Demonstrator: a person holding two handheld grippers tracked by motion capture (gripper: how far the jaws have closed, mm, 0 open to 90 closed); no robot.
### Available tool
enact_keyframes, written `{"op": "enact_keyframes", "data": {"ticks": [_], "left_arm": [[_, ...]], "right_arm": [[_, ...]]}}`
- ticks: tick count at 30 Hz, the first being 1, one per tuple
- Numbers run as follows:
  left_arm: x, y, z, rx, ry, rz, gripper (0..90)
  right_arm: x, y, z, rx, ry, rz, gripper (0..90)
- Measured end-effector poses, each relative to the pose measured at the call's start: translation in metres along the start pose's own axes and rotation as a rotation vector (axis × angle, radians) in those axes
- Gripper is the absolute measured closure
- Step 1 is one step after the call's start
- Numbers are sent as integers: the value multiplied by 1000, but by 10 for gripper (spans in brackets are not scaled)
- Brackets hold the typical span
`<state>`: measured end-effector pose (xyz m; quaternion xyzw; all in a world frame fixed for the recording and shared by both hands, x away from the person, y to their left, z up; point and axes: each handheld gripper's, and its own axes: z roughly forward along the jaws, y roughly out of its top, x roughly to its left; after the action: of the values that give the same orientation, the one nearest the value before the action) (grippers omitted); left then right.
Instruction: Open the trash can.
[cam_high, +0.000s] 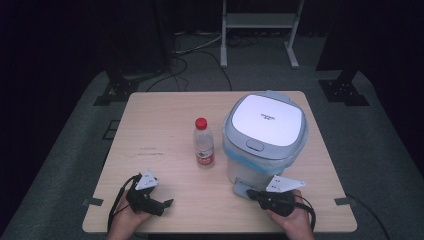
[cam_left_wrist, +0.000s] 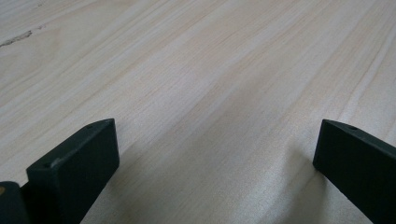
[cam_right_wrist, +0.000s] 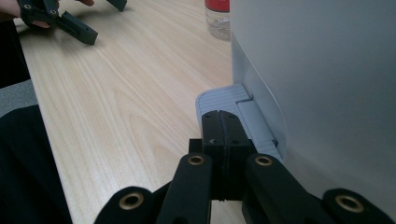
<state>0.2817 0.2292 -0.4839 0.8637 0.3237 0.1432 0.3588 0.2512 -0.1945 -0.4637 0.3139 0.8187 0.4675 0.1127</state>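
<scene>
At lower right, clenched right tongs (cam_right_wrist: 220, 122) sat over the bin's (cam_high: 264, 135) pedal (cam_right_wrist: 219, 99), probably to press it; left tongs (cam_high: 161, 205) rested released on the tabletop (cam_high: 165, 120).

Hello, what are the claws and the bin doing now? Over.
Left gripper open, over bare table. Right gripper shut, tips at bin's pedal. Bin lid closed. Bottle upright beside it.

The desk (cam_high: 165, 200) lies bare across its left half and near edge, so a claw could pass freely there. A bottle (cam_high: 203, 143) stands upright at the middle, and just beside it a pedal bin (cam_high: 264, 137) blocks the right side. A narrow gap separates them. The bin's pedal (cam_right_wrist: 224, 100) juts toward the near edge.
</scene>
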Motion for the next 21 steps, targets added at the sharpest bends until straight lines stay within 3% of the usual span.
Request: {"op": "enact_keyframes", "data": {"ticks": [21], "left_arm": [[0, 0, 0, 1, 1, -2, 0]], "right_arm": [[9, 5, 13, -10, -32, -42, 896]]}}
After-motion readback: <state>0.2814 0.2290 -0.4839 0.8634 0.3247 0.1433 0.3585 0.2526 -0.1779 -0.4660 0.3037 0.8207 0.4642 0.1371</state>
